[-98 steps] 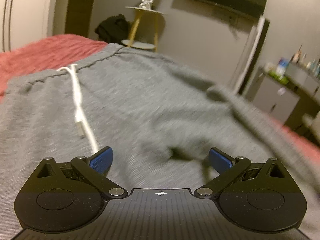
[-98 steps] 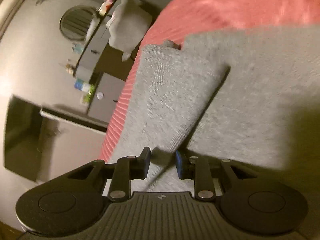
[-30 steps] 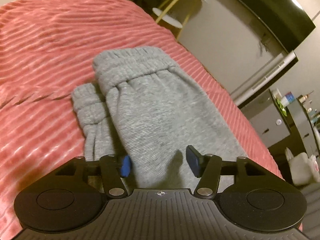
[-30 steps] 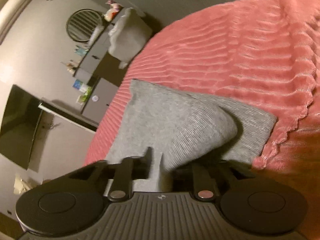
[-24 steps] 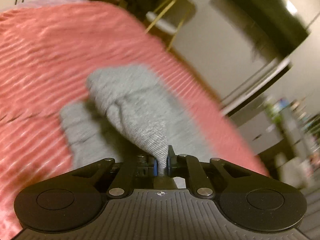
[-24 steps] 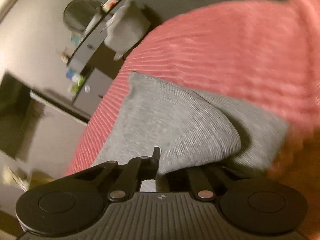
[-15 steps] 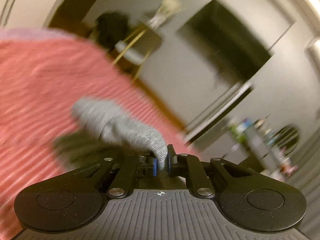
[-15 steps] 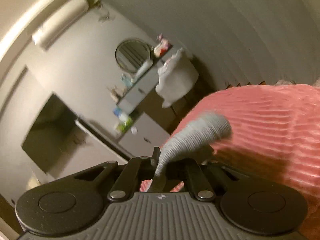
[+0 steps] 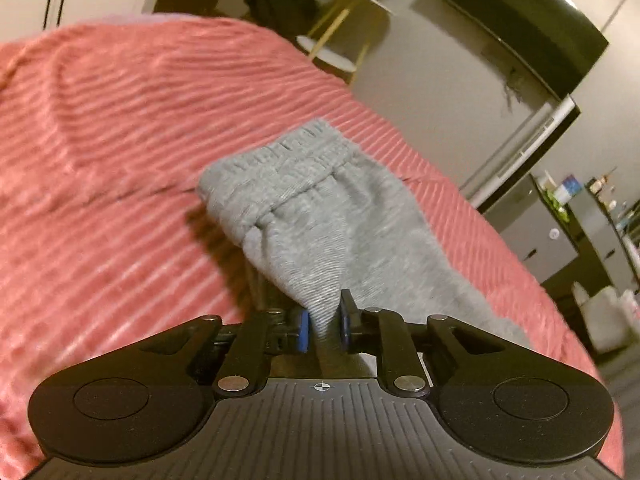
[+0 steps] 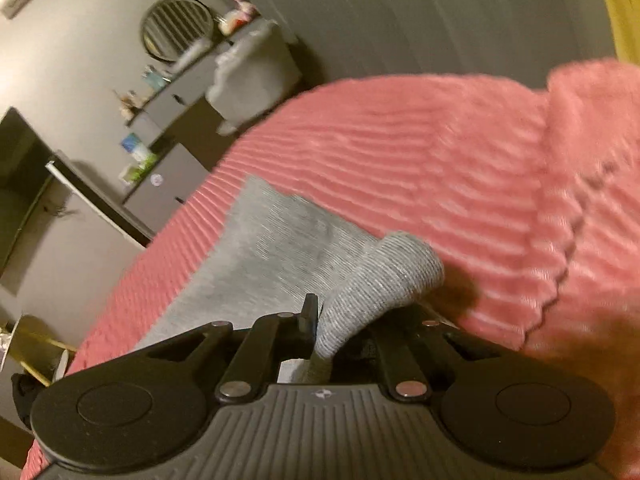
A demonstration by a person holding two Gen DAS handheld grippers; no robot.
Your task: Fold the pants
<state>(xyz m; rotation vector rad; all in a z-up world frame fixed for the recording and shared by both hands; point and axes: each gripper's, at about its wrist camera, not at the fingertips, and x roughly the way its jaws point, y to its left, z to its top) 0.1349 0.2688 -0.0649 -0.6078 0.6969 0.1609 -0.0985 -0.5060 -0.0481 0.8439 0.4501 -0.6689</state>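
Fabric is pinched on both sides now. A second ago the left gripper (image 9: 323, 322) sat open over the grey pants (image 9: 320, 208), blue pads apart on either side of the cloth; its fingers are now clamped together on a gathered ridge of the pants close to the near edge, and the cloth rises from the red ribbed bedspread (image 9: 120, 128) into a tent toward the pads. The elastic waistband (image 9: 280, 160) lies at the far end of the bundle, resting on the bed. Half a second back both views swung up toward the walls; they have since tipped down to the bed again, so the lift looks modest.

The right gripper (image 10: 332, 328) has likewise closed: its left finger (image 10: 309, 316) presses against a rolled fold of the pants (image 10: 280, 248), while the other finger is hidden behind the cloth, so the grip is probably firm, though only one side of it can be seen. Beyond it the rest of the garment lies flat on the bedspread (image 10: 460, 168).

With both near corners held and the garment already narrowed to a long strip, the next fold, carrying this end over toward the waistband, seems to be starting.
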